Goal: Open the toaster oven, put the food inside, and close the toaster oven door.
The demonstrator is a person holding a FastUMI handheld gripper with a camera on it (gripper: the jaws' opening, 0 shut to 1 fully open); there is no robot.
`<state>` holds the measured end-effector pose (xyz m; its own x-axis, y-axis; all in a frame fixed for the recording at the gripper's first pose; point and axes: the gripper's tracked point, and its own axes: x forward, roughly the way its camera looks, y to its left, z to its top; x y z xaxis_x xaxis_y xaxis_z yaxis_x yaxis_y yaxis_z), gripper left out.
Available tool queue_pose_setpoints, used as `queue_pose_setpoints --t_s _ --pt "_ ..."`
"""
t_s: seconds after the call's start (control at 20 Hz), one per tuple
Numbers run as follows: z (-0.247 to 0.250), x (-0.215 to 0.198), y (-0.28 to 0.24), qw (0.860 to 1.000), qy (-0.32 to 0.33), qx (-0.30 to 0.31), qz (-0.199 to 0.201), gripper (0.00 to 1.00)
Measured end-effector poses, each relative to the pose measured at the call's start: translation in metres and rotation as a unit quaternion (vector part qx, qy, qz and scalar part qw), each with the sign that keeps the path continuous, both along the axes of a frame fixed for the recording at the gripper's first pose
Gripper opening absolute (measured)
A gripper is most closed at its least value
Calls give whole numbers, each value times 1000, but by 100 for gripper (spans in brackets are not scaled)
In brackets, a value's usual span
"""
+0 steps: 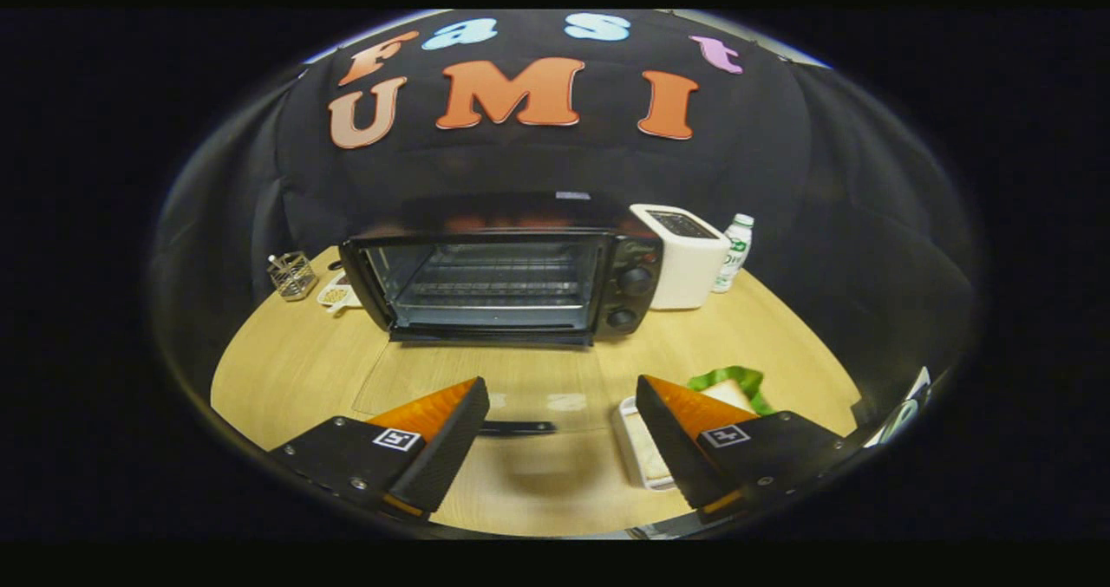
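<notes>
Glass makes up the toaster oven's door (486,388), and it lies folded all the way down, flat over the wooden table (286,370). You can see the wood right through it. Its dark handle (518,428) sits between the two fingers of the gripper (559,427). The fingers are wide apart and hold nothing.

Beyond the fingers stands the toaster oven (503,279), black, with its mouth open. A wire rack (494,283) shows inside, and it looks empty. Two round knobs (633,296) sit on its right side.

The food is a slice of bread (727,392). It rests in a white tray (629,444) beside something green and leafy (737,377), just by the right finger and partly hidden behind it. So I think the door step is done and the food step comes next.

Bread is probably very light and soft. A hard squeeze would likely squash it or tear it. It may crumble too. I would take it by its two flat sides near the middle of an edge, and close the fingers gently. Or I would hold the tray by its rim, which looks stiff, though it may be smooth and slippery.

The door is stiff and heavier, and glass can break, so it should be lifted by the handle.

A white toaster (685,257), a small bottle (735,253) and a wire basket (292,275) stand farther back.
</notes>
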<state>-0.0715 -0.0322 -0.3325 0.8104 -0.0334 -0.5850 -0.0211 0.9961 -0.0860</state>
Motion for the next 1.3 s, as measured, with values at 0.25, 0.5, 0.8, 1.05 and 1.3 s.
queue_pose_setpoints --t_s 0.25,0.5,0.8,1.05,1.3 --pt "21 -2 -61 1000 21 8 0 100" --pt "5 -2 -104 995 76 52 21 100" --pt "-37 -9 -133 968 194 142 71 100" --pt "-74 -20 -135 929 294 204 94 99" --pt "-103 -24 -138 909 344 214 97 97"
